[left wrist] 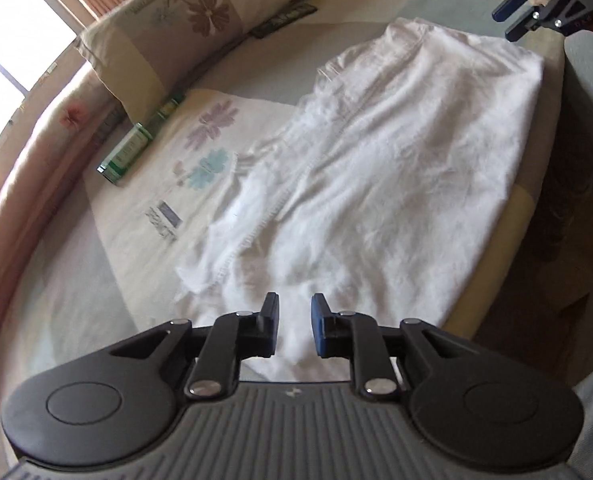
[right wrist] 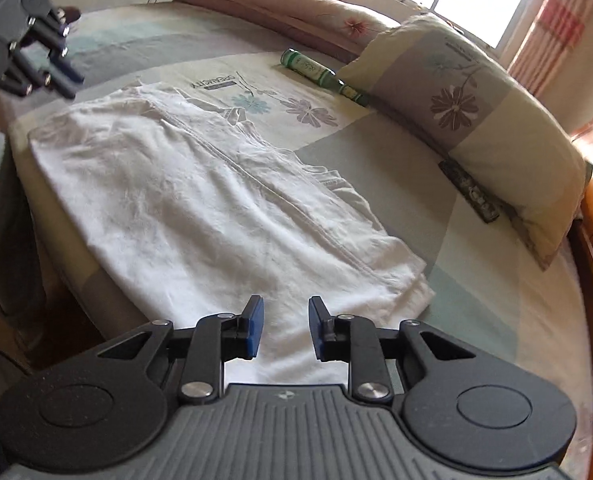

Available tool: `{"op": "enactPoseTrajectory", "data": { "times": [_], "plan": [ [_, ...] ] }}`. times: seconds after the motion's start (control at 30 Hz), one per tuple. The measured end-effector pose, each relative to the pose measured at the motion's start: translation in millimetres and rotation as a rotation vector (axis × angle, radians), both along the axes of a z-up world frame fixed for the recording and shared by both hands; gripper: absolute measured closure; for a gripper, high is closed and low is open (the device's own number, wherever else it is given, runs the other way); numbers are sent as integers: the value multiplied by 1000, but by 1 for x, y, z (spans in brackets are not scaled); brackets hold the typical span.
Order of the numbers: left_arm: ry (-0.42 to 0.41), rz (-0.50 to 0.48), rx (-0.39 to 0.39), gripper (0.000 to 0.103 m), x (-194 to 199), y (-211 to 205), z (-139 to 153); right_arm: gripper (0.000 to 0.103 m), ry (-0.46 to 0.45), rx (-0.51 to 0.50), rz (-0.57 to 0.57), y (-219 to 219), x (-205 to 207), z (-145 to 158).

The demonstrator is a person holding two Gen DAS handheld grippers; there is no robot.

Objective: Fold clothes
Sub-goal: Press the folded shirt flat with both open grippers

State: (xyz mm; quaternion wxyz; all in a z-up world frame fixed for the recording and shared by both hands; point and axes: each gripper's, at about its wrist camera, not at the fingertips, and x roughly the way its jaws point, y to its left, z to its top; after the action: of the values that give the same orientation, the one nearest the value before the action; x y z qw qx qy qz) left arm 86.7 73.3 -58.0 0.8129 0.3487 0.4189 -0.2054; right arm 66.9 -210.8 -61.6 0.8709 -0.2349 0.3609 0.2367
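The white garment (left wrist: 376, 168) lies folded once on the bed (left wrist: 76, 280). The left hand-held gripper (left wrist: 294, 326) and right hand-held gripper (right wrist: 282, 326) are slightly open, empty. Next fold probably needs its 6 o'clock edge grasped.

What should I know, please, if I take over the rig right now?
Left tongs: open, empty, above one end of the garment.
Right tongs: open, empty, above the other end.
White garment: on the bed, folded lengthwise into a long strip, released.
Bottle and pillow lie beside it, clear of it.
Left to do: probably fold the strip across, then smooth it.
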Motion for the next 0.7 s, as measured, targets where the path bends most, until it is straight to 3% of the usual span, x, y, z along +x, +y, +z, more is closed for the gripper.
{"op": "enactPoseTrajectory", "data": {
  "times": [0.17,0.23,0.27,0.37,0.43,0.5,0.6,0.7],
  "plan": [
    [142,92,22,83,-12,18,-40,73,125,11,-82,-9,0,-40],
    [176,145,-27,77,-12,30,-33,63,140,34,-105,-21,-7,-44],
    [163,155,-13,77,-13,33,-29,54,162,45,-131,-28,-7,-44],
    [104,165,-2,73,-9,33,-9,54,134,85,-163,-38,-6,-30],
    [58,163,-46,61,1,28,7,52,101,133,-156,-35,0,-17],
    [17,160,-97,46,14,19,19,41,56,168,-149,-32,12,-10],
    [-22,158,-186,38,40,3,26,40,39,216,-161,-25,39,-15],
    [5,182,-268,38,57,-10,15,40,62,246,-224,-24,61,-37]
  ]
}}
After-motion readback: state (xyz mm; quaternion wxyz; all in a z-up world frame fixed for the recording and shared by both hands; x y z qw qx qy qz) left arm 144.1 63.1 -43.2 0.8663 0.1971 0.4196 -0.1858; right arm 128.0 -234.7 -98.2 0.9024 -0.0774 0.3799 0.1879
